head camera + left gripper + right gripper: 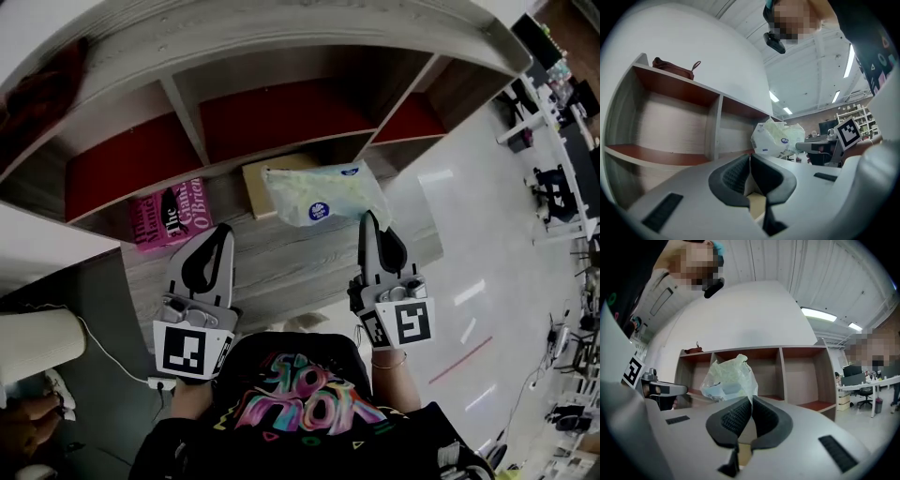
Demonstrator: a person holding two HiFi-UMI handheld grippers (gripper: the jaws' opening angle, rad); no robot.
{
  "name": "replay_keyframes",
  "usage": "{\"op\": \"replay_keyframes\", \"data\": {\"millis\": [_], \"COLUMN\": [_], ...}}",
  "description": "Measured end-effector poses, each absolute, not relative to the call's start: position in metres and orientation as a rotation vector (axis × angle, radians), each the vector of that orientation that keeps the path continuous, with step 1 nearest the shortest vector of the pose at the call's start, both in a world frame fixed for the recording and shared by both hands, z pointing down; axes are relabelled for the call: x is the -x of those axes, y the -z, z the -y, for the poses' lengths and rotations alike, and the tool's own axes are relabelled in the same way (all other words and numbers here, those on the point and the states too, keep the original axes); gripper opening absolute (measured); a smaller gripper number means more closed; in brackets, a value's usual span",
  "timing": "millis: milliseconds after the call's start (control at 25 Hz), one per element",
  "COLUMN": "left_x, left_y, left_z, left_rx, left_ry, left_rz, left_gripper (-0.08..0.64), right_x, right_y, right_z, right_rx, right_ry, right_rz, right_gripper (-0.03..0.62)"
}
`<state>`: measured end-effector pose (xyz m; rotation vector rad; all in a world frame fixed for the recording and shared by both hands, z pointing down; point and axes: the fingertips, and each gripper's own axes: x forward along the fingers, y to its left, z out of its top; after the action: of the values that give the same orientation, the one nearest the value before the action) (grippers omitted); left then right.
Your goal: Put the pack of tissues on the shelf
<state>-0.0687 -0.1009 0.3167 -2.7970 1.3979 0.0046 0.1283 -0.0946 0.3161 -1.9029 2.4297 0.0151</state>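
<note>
The pack of tissues [323, 192], pale green and white in a crinkly plastic wrapper, hangs in front of the shelf's [281, 117] middle compartment. My right gripper [368, 220] is shut on the wrapper's edge, and the pack [729, 378] sticks out up and left from the jaws [751, 399]. My left gripper [222, 232] is held beside it at about the same height, pads together with nothing between them [750, 157]. From the left gripper view the pack [776, 138] shows to the right, in front of the shelf.
A pink book [172, 217] and a tan box [267, 183] lie on the wooden board below the red-backed compartments. A brown bag [675, 68] sits on top of the shelf. Office desks and chairs [553, 141] stand to the right, a white cylinder [33, 342] at the left.
</note>
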Motion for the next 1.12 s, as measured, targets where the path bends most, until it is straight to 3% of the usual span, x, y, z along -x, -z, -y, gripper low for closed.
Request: {"op": "replay_keyframes", "data": {"millis": [720,1120], "left_x": [0.033,0.047], "left_y": [-0.297,-0.292], "left_z": [0.112,0.113], "left_rx": [2.503,2.481], "left_ry": [-0.013,-0.031], "left_rz": [-1.804,-1.816], "left_gripper": [0.030,0.030], "right_x": [-0.145,-0.131], "right_y": [-0.294,-0.298], "right_z": [0.170,0.173], "right_rx": [1.403,1.397], "right_ry": [-0.069,-0.076], "right_rz": [-2.698,-2.714], "right_gripper": [0.017,0.017]}}
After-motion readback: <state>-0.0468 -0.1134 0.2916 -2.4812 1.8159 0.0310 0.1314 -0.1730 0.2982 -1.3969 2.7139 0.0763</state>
